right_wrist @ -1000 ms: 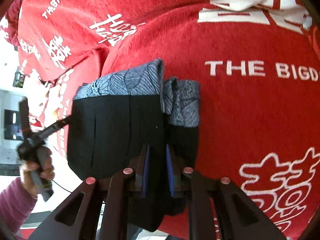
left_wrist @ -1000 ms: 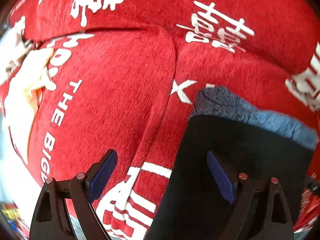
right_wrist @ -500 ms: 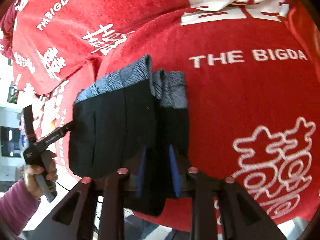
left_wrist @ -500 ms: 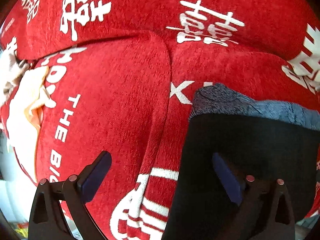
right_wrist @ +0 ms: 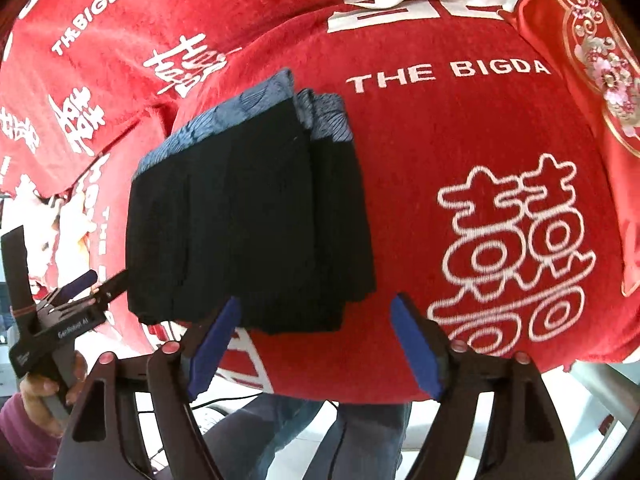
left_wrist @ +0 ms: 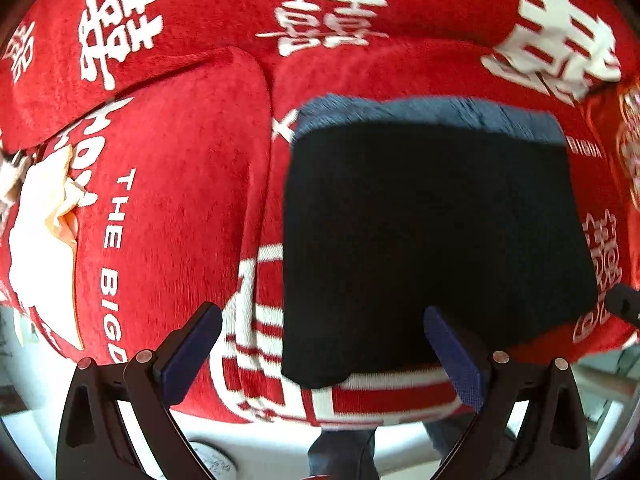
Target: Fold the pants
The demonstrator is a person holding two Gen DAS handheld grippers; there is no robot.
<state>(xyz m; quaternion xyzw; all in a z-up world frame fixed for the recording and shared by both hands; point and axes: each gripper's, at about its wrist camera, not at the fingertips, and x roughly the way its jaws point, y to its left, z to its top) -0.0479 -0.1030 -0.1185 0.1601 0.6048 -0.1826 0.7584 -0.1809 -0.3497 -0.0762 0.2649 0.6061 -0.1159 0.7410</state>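
The black pants (left_wrist: 432,240) lie folded into a compact rectangle on the red sofa cushion (left_wrist: 180,184), with a grey-blue patterned lining along the far edge. In the right wrist view the folded pants (right_wrist: 248,232) show stacked layers. My left gripper (left_wrist: 320,350) is open and empty, just short of the pants' near edge. My right gripper (right_wrist: 316,342) is open and empty, just in front of the pants' near edge. The left gripper also shows in the right wrist view (right_wrist: 92,284), at the pants' left side.
The red sofa cover (right_wrist: 500,160) with white lettering spans both views. A cream cloth (left_wrist: 44,216) lies on the left cushion. A red embroidered pillow (right_wrist: 592,72) is at the far right. The sofa's front edge and white floor (left_wrist: 280,448) are just below the grippers.
My right gripper has opened and let go of the pants, then drawn back. My left gripper has drawn back too, so the whole folded pants now show.
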